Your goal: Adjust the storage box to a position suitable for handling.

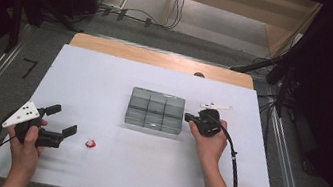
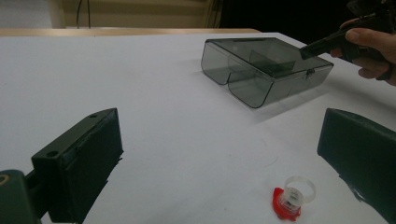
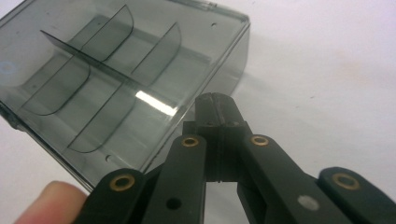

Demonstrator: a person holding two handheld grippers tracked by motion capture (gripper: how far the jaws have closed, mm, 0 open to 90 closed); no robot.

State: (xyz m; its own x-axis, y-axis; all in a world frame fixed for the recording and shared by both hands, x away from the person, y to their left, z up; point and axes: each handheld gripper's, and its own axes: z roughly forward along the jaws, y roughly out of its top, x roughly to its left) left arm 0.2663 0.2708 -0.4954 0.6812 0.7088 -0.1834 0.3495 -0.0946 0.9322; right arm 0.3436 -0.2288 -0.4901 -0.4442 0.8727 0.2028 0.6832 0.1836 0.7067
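My right tool [image 1: 192,119] sits at the right edge of the smoky compartment box [image 1: 155,110] in the middle of the white table [image 1: 106,79], its jaws pressed together with nothing between them, the tips just at the box's rim. My left tool [image 1: 63,120] rests near the table's left front, jaws spread wide and empty. A small red-based clear ring [image 2: 293,198] lies just ahead of it.

Even overhead light, soft shadows, glare streak on the box lid [image 3: 156,103].
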